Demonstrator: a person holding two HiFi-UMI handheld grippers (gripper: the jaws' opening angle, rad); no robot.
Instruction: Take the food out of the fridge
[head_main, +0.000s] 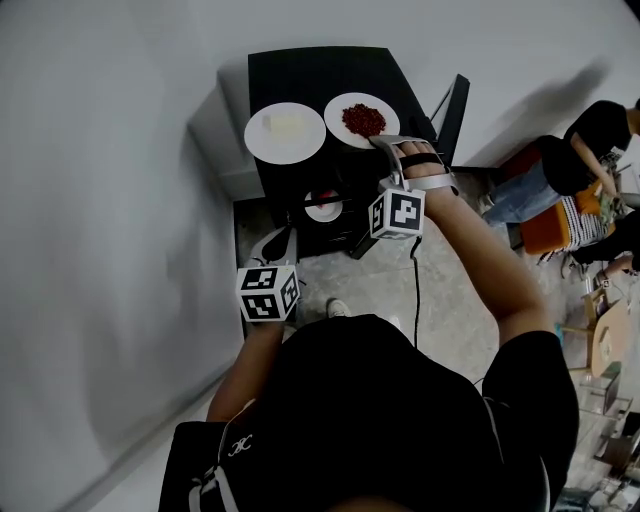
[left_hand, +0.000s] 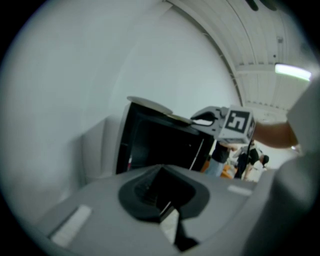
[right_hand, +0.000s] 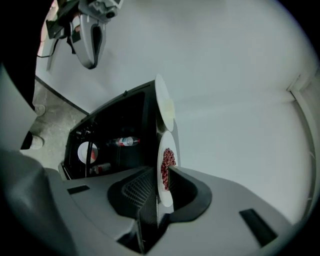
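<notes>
Right tongs (right_hand: 161, 186) spread around rim of red-food plate (head_main: 336, 110) atop fridge (head_main: 300, 65); left tongs (left_hand: 170, 220) together

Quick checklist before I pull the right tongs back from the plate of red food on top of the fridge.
1. White round plate of red food lies flat on the black fridge top: ok.
2. Right tongs off that plate: cannot tell for sure; its rim stands between the jaws, which look slightly apart.
3. White round plate of pale yellow food sits to the side, out of the way back: ok.
4. Left tongs free for the next item: ok, shut on nothing.
5. Black fridge door open: ok.
6. Fridge emptied: not ok; a small white plate and a clear bottle remain inside.
</notes>
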